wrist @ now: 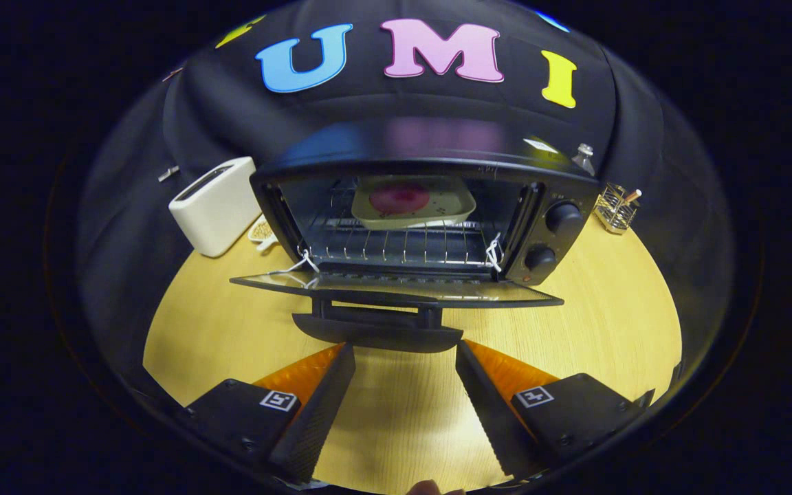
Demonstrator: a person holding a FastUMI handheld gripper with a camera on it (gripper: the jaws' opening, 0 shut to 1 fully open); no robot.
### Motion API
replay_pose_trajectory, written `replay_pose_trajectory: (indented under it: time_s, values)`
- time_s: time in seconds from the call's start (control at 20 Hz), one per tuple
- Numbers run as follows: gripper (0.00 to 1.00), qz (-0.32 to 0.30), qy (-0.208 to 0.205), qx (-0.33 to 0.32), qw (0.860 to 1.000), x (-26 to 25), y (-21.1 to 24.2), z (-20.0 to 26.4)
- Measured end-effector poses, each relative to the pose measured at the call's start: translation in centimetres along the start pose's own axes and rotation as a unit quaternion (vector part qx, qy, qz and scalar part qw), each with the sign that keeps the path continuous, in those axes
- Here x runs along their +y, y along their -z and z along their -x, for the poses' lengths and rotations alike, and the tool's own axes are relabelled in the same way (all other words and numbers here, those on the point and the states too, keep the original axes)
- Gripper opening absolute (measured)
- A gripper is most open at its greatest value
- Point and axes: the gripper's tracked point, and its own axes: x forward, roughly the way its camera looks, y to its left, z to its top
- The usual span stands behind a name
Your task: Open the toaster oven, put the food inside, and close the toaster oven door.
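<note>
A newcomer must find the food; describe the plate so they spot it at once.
Find the black toaster oven on the wooden table, door down, beyond the open fingers. On its wire rack sits a pale square plate, the one thing carrying a round pink food.

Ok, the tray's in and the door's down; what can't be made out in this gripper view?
- Food on the tray: a blurred pink patch; what it is cannot be told.
- Toaster oven knobs: markings too small to tell settings.
- Door handle: just ahead of the open gripper; whether the fingertips touch it is unclear.
- Wire rack behind the oven: contents too small.
- White toaster: its near corner hidden by the oven.
</note>
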Motion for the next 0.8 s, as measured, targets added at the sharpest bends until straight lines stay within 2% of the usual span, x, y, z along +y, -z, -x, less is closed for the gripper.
replay_pose_trajectory:
  time_s: [0.45, 0.8]
  values:
    - [0.99, -0.01, 0.012, -0.078, 0.997, -0.8, -7.7, 0.7]
    - [0.99, 0.0, 0.017, -0.119, 0.993, -2.2, -9.6, 3.5]
